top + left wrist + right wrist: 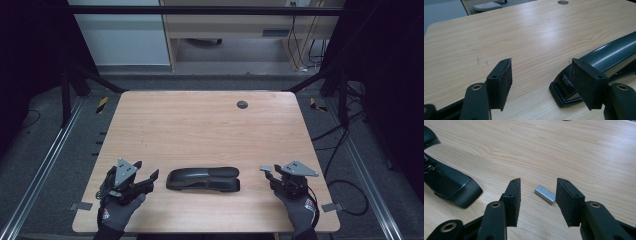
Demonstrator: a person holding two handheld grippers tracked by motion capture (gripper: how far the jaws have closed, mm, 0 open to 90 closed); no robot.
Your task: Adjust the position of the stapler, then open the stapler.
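Note:
A black stapler (202, 179) lies lengthwise near the table's front edge, between my two grippers. My left gripper (147, 170) is just left of it, open. In the left gripper view its jaws (541, 62) stand wide apart over bare wood, and the stapler's end (604, 57) sits beside the right-hand pad. My right gripper (275, 176) is to the stapler's right, also open. In the right gripper view (538, 181) a small silver strip of staples (545, 194) lies on the table between the pads, touching neither. The stapler's other end (446, 182) is at the left.
The wooden table (200, 125) has a round cable hole (242, 104) near its far edge. Dark frame posts stand at both far corners, and cables lie on the floor at the right.

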